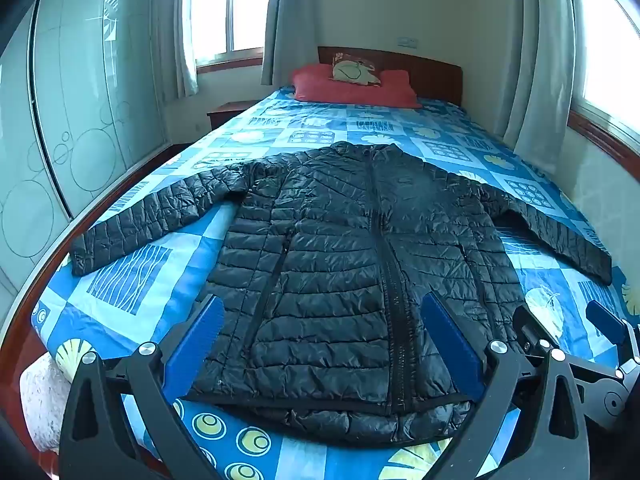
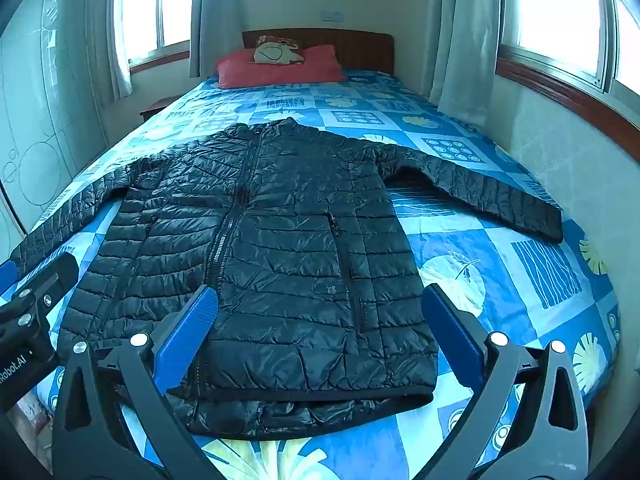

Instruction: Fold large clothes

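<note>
The jacket (image 1: pixel 340 264) lies flat mid-bed (image 1: pixel 132 276), sleeves toward 9 and 3 o'clock edges; the left tool (image 1: pixel 320 340) and right tool (image 2: pixel 320 328) gape wide, holding nothing.

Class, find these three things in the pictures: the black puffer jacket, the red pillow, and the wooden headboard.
black puffer jacket (image 1: pixel 336 248), left wrist view, chest panel.
red pillow (image 2: pixel 276 70), right wrist view, front face.
wooden headboard (image 2: pixel 360 50), right wrist view, right half.

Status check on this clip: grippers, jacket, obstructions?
Left gripper open, right gripper open, both empty above the hem. Black quilted puffer jacket flat on blue patterned bedspread, zipped, sleeves spread, unfolded. Nothing on it.
</note>
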Motion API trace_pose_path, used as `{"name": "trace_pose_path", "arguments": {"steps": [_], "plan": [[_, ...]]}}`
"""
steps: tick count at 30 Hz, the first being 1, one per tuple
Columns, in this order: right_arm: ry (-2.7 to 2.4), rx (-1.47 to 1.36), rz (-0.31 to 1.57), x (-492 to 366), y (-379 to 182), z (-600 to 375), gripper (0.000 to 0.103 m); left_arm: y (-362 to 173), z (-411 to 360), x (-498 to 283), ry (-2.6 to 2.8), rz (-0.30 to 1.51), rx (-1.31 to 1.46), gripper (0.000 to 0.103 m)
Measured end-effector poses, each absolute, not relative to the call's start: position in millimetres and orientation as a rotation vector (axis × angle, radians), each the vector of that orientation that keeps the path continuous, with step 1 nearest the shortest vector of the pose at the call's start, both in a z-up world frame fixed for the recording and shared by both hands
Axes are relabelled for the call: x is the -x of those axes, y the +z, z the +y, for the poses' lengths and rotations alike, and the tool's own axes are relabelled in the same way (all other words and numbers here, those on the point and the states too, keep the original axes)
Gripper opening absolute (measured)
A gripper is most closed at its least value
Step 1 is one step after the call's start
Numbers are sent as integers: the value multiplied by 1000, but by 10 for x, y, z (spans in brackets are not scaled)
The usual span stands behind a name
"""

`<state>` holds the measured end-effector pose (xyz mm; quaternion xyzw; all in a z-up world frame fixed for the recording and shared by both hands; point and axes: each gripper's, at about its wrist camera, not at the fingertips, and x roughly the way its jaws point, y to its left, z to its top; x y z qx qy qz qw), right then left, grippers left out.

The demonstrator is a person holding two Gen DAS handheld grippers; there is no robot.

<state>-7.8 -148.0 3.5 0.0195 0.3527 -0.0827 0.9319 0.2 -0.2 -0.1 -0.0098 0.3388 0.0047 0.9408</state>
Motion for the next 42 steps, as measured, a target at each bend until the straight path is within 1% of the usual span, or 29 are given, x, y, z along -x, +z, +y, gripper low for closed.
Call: {"name": "trace_pose_path", "arguments": {"steps": [42], "plan": [[-167,-44,726,92,46,-1467,101,0,-4,-5,7,694,20,98]]}}
